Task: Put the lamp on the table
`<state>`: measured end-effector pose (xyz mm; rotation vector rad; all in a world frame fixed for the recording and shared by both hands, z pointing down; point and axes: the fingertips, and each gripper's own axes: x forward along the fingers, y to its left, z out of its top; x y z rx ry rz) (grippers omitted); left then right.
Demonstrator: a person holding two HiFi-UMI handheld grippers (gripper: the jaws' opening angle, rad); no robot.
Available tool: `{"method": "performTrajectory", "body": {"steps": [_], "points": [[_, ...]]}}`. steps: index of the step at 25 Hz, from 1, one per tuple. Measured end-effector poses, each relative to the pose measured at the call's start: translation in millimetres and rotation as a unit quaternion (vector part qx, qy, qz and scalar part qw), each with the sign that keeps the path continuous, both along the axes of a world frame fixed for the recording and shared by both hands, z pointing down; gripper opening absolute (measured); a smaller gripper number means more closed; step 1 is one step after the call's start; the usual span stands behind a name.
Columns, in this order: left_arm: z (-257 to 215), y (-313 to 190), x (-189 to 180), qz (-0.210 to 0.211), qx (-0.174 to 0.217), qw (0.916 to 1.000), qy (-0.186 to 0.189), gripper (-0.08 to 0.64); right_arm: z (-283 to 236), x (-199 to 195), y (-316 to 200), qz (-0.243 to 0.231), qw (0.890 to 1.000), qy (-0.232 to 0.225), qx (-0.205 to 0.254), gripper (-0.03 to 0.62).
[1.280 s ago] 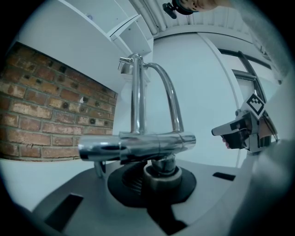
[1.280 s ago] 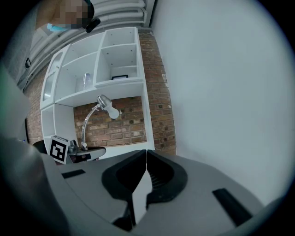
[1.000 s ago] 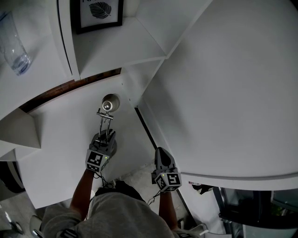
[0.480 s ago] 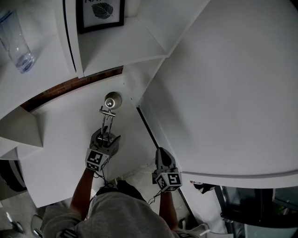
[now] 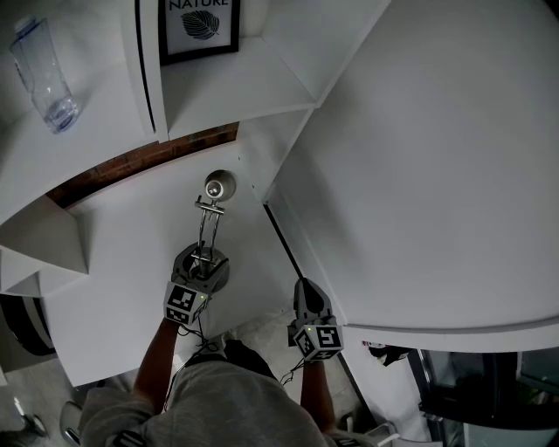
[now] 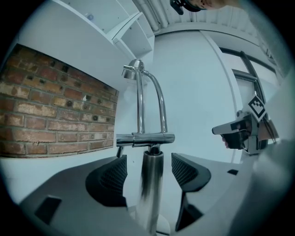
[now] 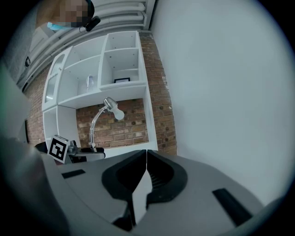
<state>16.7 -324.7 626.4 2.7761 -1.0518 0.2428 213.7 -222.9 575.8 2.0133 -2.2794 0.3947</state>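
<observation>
A chrome desk lamp (image 5: 210,229) stands upright on the white table (image 5: 113,262), its round head (image 5: 218,185) toward the brick wall. My left gripper (image 5: 203,264) sits at the lamp's base. Its jaws have just been opening and now stand wide. In the left gripper view the lamp's post (image 6: 151,184) rises between the pads (image 6: 110,177) with a gap on each side. My right gripper (image 5: 303,286) hangs off the table's right edge, shut and empty. In the right gripper view its jaws (image 7: 146,159) meet, and the lamp (image 7: 105,117) and left gripper (image 7: 80,154) show beyond.
A brick wall (image 6: 55,110) backs the table. White shelves above hold a framed leaf picture (image 5: 201,26) and a clear bottle (image 5: 45,77). A large white wall (image 5: 419,157) closes the right side. A dark gap (image 5: 281,240) runs between table and wall.
The left gripper's jaws have opened off the lamp's post, and the lamp stays standing on the table. The right gripper has kept still.
</observation>
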Motion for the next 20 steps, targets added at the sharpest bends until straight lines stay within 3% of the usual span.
{"method": "performTrajectory", "body": {"steps": [20], "points": [[-17, 37, -18, -0.013, 0.004, 0.9998, -0.011, 0.291, -15, -8, 35, 0.006, 1.000, -0.003, 0.023, 0.023]]}}
